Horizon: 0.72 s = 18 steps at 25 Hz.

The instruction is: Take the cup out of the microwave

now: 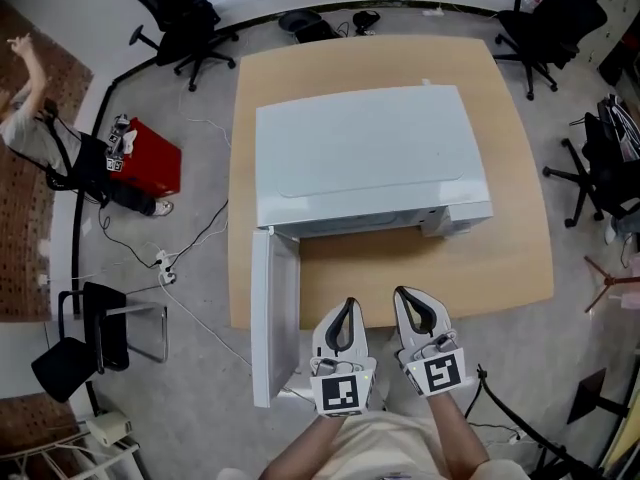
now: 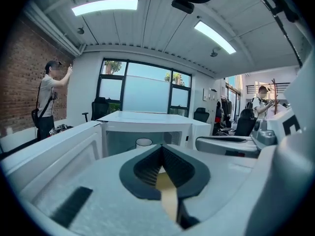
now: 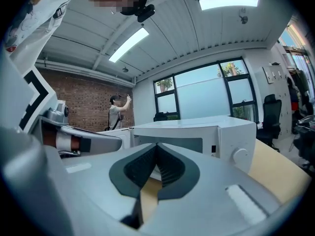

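A white microwave [image 1: 365,158] stands on the wooden table [image 1: 500,268], its door [image 1: 272,318] swung open toward me on the left. Seen from the left gripper view, a white cup [image 2: 143,142] stands inside the open cavity, beyond the door [image 2: 49,156]. My left gripper [image 1: 349,303] and right gripper [image 1: 400,293] hover side by side at the table's near edge, in front of the microwave and apart from it. Both are shut with nothing between their jaws. In the right gripper view the microwave front [image 3: 197,132] and its knob [image 3: 240,155] show ahead.
Office chairs [image 1: 180,23] [image 1: 545,23] stand beyond the table. A red box [image 1: 148,158] and cables lie on the floor at left, near a person [image 1: 40,138]. A black chair [image 1: 95,338] stands at near left. Coat racks crowd the right side.
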### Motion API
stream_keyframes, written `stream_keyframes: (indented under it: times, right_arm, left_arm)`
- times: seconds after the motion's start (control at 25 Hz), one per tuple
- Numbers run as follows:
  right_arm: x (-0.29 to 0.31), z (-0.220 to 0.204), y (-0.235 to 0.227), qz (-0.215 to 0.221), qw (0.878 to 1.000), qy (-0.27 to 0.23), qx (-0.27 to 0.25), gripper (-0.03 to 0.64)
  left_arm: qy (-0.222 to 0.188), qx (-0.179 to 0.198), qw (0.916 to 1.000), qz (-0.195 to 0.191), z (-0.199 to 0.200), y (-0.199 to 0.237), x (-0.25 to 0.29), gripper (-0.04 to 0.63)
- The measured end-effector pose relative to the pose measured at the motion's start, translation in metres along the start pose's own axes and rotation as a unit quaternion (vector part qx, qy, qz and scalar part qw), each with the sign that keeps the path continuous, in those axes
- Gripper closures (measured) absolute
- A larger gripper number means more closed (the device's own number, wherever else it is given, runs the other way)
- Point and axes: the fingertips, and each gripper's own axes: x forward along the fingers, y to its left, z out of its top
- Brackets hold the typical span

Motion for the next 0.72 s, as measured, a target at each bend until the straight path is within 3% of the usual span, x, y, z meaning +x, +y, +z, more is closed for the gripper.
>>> stream_keyframes:
  times: [0.04, 0.12, 0.2, 0.4, 0.6, 0.72]
  right_arm:
    - [0.003, -0.002, -0.002, 0.002, 1.0, 0.001, -0.001, 0.612]
    - [0.007, -0.006, -0.007, 0.005, 1.0, 0.004, -0.002, 0.611]
    - [0.012, -0.013, -0.014, 0.004, 1.0, 0.008, 0.001, 0.611]
    - [0.036, -0.025, -0.013, -0.005, 1.0, 0.008, 0.007, 0.611]
    - [0.059, -0.045, -0.018, -0.01, 1.0, 0.014, 0.018, 0.611]
    - [0.066, -0.047, -0.023, -0.019, 0.999, 0.007, 0.025, 0.612]
  left_arm:
    - [0.0, 0.001, 1.0, 0.004, -0.003, 0.002, 0.007, 0.593]
    - [0.008, 0.005, 0.9999, 0.012, -0.013, 0.008, 0.023, 0.468]
    - [0.007, 0.011, 0.9996, 0.024, -0.018, 0.013, 0.045, 0.39]
    - [-0.003, 0.011, 0.9993, 0.034, -0.024, 0.036, 0.081, 0.314]
    - [0.014, 0.034, 0.9982, 0.048, -0.048, 0.058, 0.121, 0.242]
    - [0.015, 0.028, 0.9982, 0.05, -0.057, 0.069, 0.15, 0.218]
